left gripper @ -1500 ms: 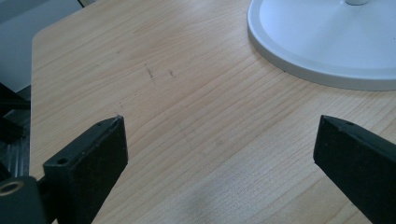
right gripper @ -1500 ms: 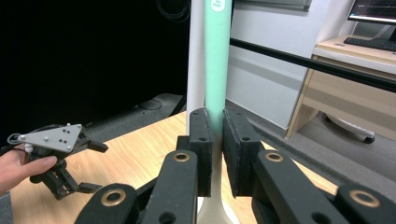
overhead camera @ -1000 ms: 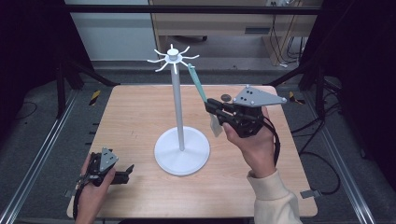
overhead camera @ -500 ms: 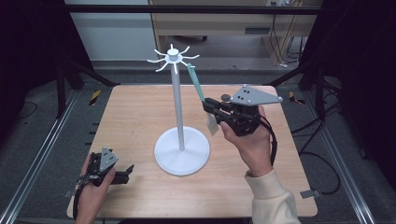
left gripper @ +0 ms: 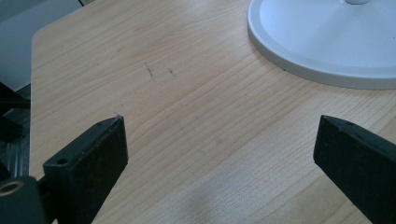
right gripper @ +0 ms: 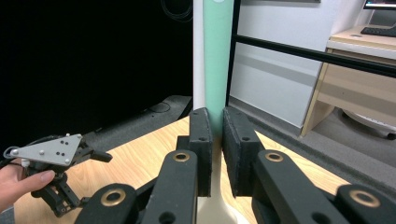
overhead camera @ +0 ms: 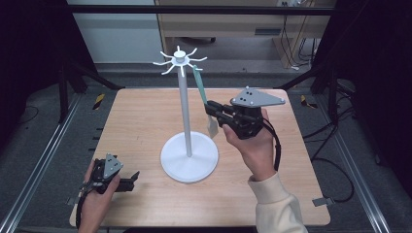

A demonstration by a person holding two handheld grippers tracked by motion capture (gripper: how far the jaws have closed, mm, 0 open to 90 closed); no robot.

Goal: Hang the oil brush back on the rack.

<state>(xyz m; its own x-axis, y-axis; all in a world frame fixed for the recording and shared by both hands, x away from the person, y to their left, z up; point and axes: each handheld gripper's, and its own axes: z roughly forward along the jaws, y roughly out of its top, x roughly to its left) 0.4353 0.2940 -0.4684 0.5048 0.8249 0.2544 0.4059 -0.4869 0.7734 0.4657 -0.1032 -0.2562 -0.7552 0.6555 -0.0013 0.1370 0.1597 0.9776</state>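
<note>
A white hook stand [overhead camera: 183,97] rises from a round base [overhead camera: 189,156] at the middle of the wooden table [overhead camera: 145,116]. A spatula with a green handle [overhead camera: 199,87] and a pale blade [overhead camera: 213,128] hangs slanted from one of the top hooks. My right gripper [overhead camera: 210,108] is shut on the handle just above the blade. In the right gripper view the green handle [right gripper: 217,60] runs up between the two closed pads [right gripper: 201,140], next to the white pole [right gripper: 198,51]. My left gripper [overhead camera: 135,177] rests open at the front left, with bare wood between its jaws [left gripper: 219,149].
The stand's base [left gripper: 327,42] lies just ahead and to the right of the left gripper. A black frame bar [overhead camera: 204,9] crosses above the table's far edge, with a wooden desk [right gripper: 364,84] behind it. Metal rails [overhead camera: 39,160] flank the table.
My right gripper has shifted a little to the left, toward the stand's pole, with the spatula still in it. The left gripper has not moved.
</note>
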